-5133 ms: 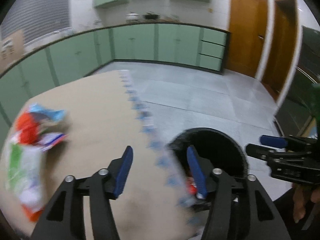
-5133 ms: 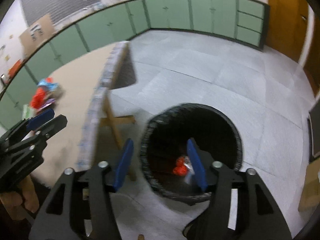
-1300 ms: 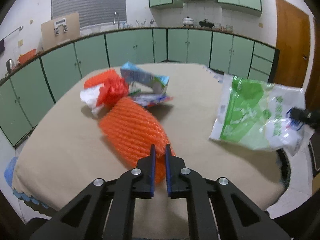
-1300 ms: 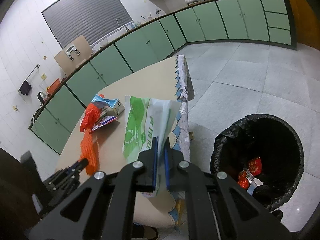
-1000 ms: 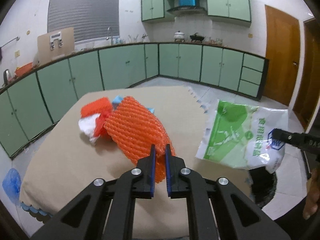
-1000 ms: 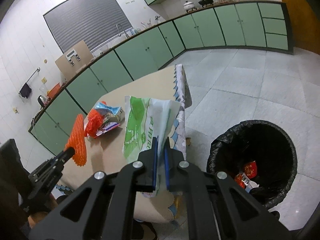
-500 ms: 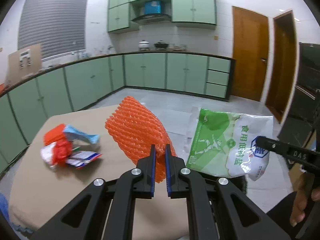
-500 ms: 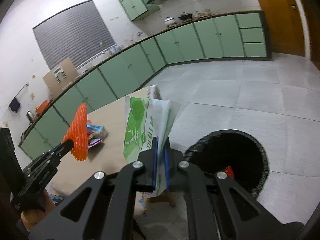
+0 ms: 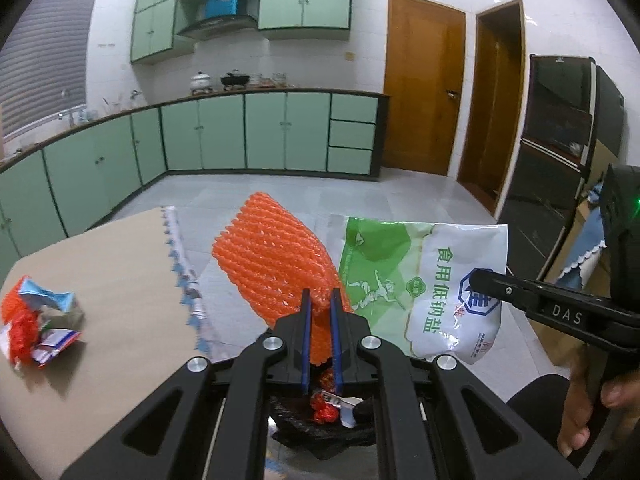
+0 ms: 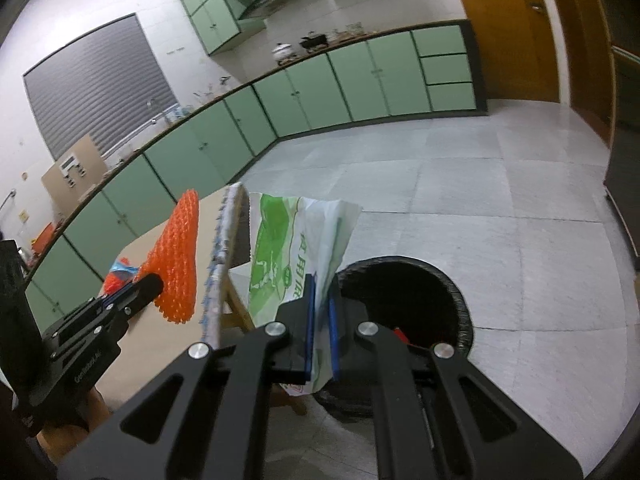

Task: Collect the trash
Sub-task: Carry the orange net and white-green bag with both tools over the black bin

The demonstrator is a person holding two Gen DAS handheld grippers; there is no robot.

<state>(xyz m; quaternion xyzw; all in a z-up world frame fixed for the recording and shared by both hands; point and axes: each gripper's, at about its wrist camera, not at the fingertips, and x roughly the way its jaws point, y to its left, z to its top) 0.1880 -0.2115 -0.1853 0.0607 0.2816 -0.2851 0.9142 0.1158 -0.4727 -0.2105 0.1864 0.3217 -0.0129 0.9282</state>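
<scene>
Left tongs (image 9: 320,312) clamp an orange foam net (image 9: 276,256); right tongs (image 10: 321,304) clamp a salt bag (image 10: 288,256). Tan counter (image 9: 100,264) at 9 o'clock, green-cabinet kitchen beyond.

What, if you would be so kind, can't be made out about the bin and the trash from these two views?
- Trash bin: the right gripper and salt bag cover its near side in the right wrist view.
- Bin contents: the left gripper and orange foam net hide most.
- Table pile: too crumpled to count.
</scene>
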